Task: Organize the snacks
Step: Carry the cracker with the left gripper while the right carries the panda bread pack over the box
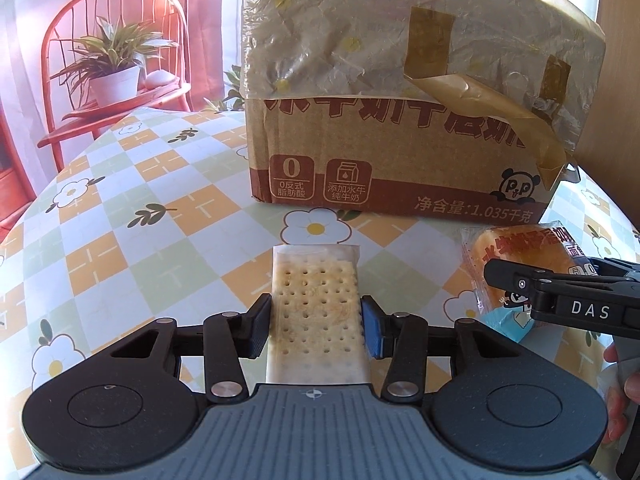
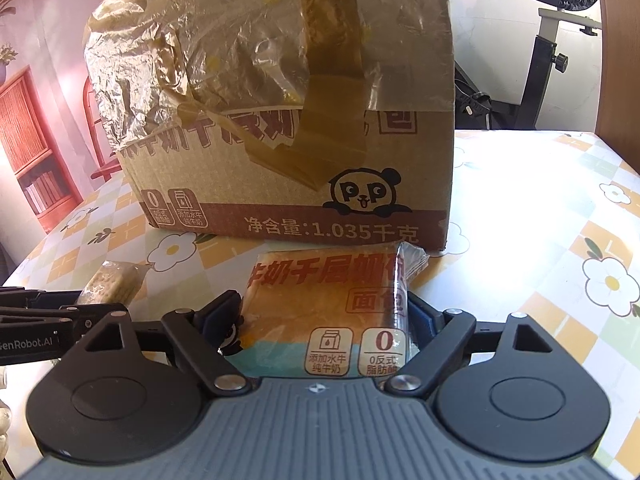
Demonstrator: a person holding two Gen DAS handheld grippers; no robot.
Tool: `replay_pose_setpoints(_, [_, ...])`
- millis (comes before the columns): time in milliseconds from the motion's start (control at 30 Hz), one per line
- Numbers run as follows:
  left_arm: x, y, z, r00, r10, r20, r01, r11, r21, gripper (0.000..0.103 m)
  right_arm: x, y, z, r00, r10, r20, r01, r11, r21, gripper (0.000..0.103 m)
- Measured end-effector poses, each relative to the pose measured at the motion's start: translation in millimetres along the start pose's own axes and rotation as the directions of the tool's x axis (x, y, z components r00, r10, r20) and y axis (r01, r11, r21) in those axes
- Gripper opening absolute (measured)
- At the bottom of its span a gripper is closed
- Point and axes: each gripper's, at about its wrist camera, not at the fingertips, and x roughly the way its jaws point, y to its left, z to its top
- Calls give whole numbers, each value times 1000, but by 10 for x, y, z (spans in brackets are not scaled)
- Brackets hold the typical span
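A clear packet of pale, hole-dotted crackers (image 1: 314, 280) lies on the flower-check tablecloth (image 1: 160, 208), and my left gripper (image 1: 316, 320) is shut on it, one pad against each long side. To its right a bread packet (image 2: 320, 300) with orange print and a blue end sits between the fingers of my right gripper (image 2: 324, 312), whose pads touch both of its edges; the wrapper's right edge is bent upward. Seen from the left wrist, the right gripper (image 1: 520, 280) reaches over that bread packet (image 1: 516, 248). The cracker packet (image 2: 112, 284) also shows in the right wrist view.
A big cardboard box (image 2: 280, 120), half wrapped in crinkled plastic and brown tape, stands just behind both packets. A red chair with a potted plant (image 1: 112, 68) stands beyond the table's far left. An exercise bike (image 2: 560, 40) stands behind on the right.
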Motion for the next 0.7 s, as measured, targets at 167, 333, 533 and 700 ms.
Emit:
replay_pose_setpoints(167, [-107,18,48,999,1,35,-1,1000,-5,49,-87,5,-11,1000,18,-4,-18,1000,8,82])
replay_pose_setpoints(333, [-234,24,92,998,5,69,-4,1000,-16,49,-247,-22,-18,999,39,18,-40,998,43,82])
replay_pose_setpoints(533, [-382,-13,139,994,1,111,-2,1000,5,49,-403,105,18,997,58,55,-59,998,11,82])
replay_pose_setpoints(700, [-530,-16,259,986,-8,168,5,1000,15,49,-570,183,132,992,64,109,-64,998,-4,82])
